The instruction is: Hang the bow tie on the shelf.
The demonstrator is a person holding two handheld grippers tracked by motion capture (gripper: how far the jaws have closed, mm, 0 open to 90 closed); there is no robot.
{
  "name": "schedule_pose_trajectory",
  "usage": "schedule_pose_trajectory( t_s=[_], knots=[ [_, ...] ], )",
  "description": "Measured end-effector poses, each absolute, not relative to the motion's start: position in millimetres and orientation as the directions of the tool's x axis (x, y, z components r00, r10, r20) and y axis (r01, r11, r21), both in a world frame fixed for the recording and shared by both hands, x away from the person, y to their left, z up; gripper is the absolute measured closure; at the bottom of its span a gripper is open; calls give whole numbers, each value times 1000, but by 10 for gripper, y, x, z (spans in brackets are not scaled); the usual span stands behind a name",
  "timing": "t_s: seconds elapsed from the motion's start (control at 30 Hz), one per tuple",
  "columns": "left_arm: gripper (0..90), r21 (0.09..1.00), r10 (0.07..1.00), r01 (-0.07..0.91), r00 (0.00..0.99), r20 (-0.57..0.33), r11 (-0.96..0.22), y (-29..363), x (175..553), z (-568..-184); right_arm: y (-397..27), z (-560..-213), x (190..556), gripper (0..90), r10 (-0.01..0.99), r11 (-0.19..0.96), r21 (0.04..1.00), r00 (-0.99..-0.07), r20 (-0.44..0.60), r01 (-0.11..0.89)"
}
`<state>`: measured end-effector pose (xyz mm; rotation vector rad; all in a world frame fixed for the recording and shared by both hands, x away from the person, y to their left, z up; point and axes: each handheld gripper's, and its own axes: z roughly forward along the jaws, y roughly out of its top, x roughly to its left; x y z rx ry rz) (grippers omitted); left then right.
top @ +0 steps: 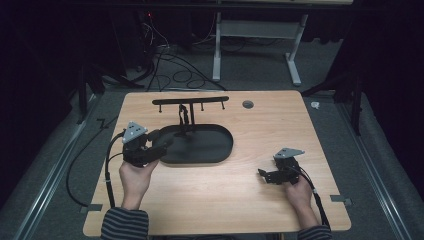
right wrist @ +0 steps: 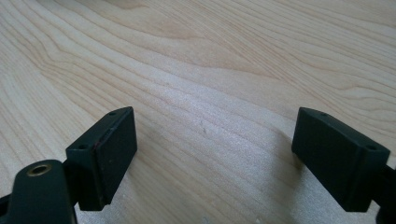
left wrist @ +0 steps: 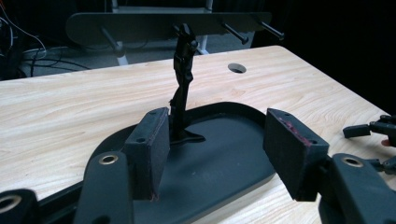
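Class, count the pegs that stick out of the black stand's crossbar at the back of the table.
4. On the crossbar two pegs hang left of the upright post and two right of it: far left, inner left, inner right, far right. More may be hidden.

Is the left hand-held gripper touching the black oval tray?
Cannot tell. In the left gripper view, the left hand-held gripper stands open over the tray edge; no contact or gap shows plainly.

Both sleeves dark with thin pale stripes. Left gripper and right gripper black, each topped by grey three-cornered plate, black cable trailing. Blocky jaw pads, brass-ringed holes; reddish scuffs on one left pad.
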<state>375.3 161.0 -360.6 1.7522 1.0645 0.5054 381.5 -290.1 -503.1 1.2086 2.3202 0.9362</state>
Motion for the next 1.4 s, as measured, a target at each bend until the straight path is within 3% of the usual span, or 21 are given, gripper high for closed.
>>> schedule_pose_trajectory(
  t_s=[0.5, 0.87, 1.4],
  knots=[
    [386, 904, 858, 404, 504, -96, -136, 1664, 3641, -3643, -2901, -5031, 3815, 150, 823, 413, 699, -568, -13, 584],
    [373, 901, 849, 424, 507, -148, -97, 1716, 3561, -3712, -2901, -5031, 3815, 150, 823, 413, 699, -568, -13, 584],
    [373, 883, 840, 450, 523, -142, -132, 1752, 3472, -3829, -2901, -5031, 3815, 150, 823, 413, 699, -567, -13, 584]
  ],
)
